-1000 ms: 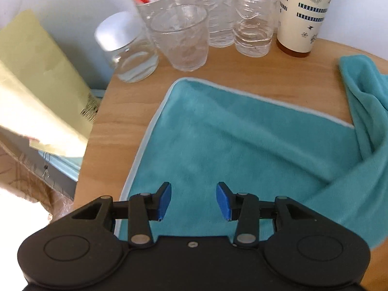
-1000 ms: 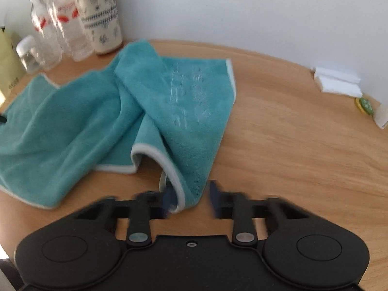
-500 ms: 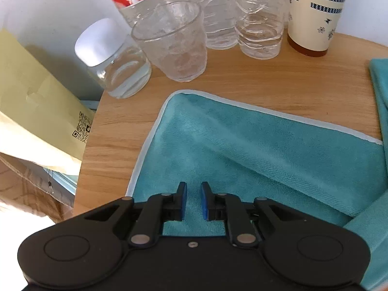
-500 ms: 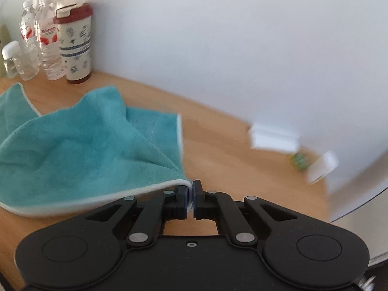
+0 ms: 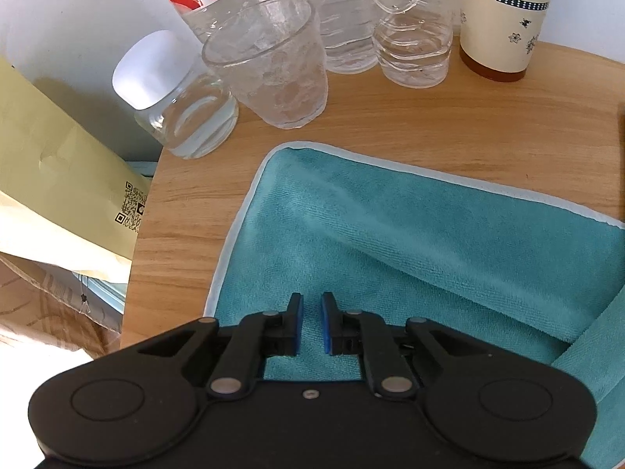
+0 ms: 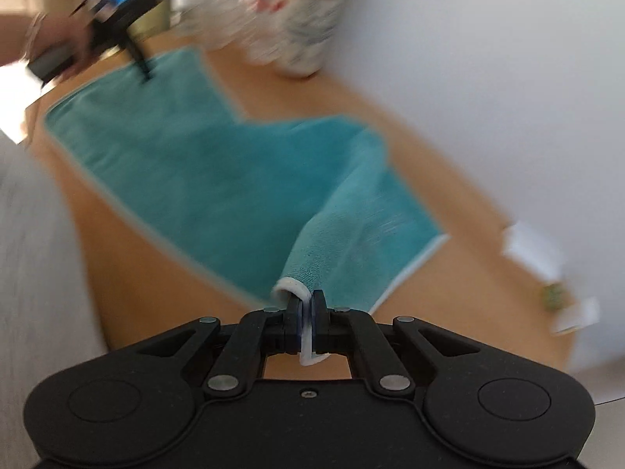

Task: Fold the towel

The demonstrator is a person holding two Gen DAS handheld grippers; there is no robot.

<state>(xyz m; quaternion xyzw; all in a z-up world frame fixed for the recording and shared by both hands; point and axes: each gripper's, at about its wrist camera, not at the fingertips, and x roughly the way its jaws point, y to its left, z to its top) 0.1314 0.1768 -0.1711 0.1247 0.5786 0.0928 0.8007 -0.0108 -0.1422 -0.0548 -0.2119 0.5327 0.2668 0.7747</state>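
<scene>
On the round wooden table our right gripper, open beside it a second ago, now pinches the towel by a white-edged corner and lifts it; our left gripper has narrowed to a slit, pressing the flat end down.

A round wooden table stands against a plain white wall, in bright light.
</scene>
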